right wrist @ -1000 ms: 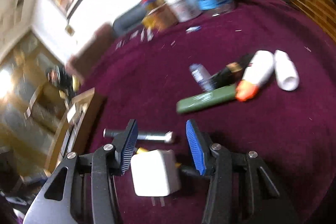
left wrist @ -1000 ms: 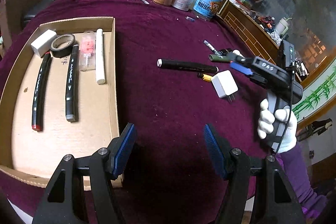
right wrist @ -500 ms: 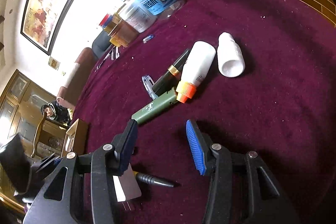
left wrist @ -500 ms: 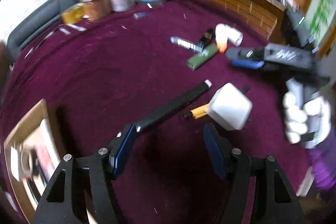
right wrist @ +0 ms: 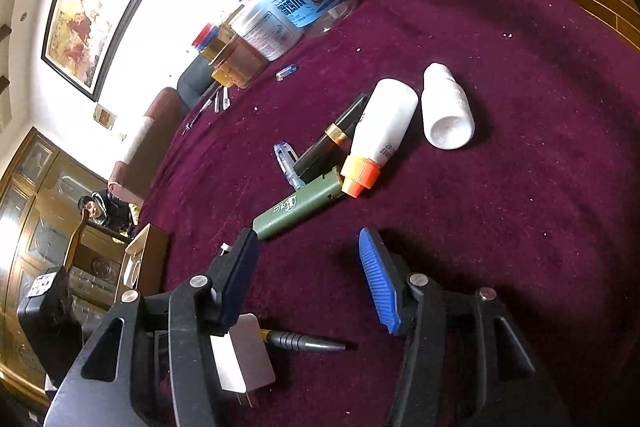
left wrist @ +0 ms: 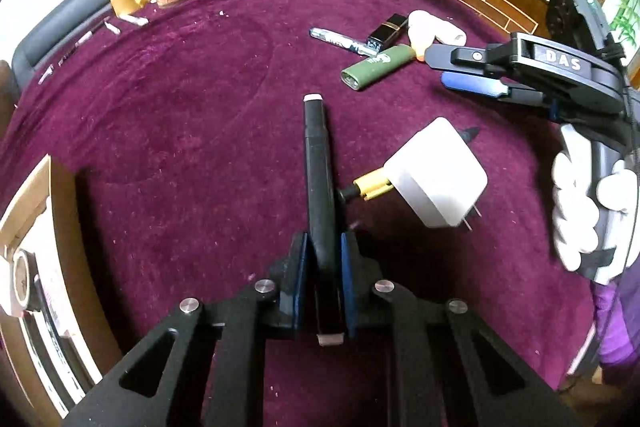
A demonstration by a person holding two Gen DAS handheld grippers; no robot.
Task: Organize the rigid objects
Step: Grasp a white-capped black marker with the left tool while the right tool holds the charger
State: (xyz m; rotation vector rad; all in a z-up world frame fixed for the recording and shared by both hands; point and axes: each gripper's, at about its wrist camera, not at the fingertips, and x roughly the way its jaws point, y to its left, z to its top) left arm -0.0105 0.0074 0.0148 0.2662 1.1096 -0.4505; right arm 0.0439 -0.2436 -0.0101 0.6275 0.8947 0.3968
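Clamped together on a black marker pen (left wrist: 318, 183), the left gripper (left wrist: 323, 283) holds it low over the maroon tablecloth (left wrist: 180, 131), its white-tipped end pointing away. Just right of the marker lies a white plug adapter (left wrist: 436, 173), resting on a yellow-and-black pen (left wrist: 370, 185) that is mostly hidden beneath it. Beyond the marker sit a green lighter (left wrist: 378, 66), a clear pen (left wrist: 342, 41), a black lipstick case (left wrist: 387, 31) and two white bottles (right wrist: 446, 109). Left of the marker, a cardboard tray (left wrist: 30, 195) is cut off by the frame — only a tape roll (left wrist: 20, 277) and part of a black marker inside it can be made out. The right gripper (right wrist: 310, 277) hovers with jaws wide apart, gripping nothing.
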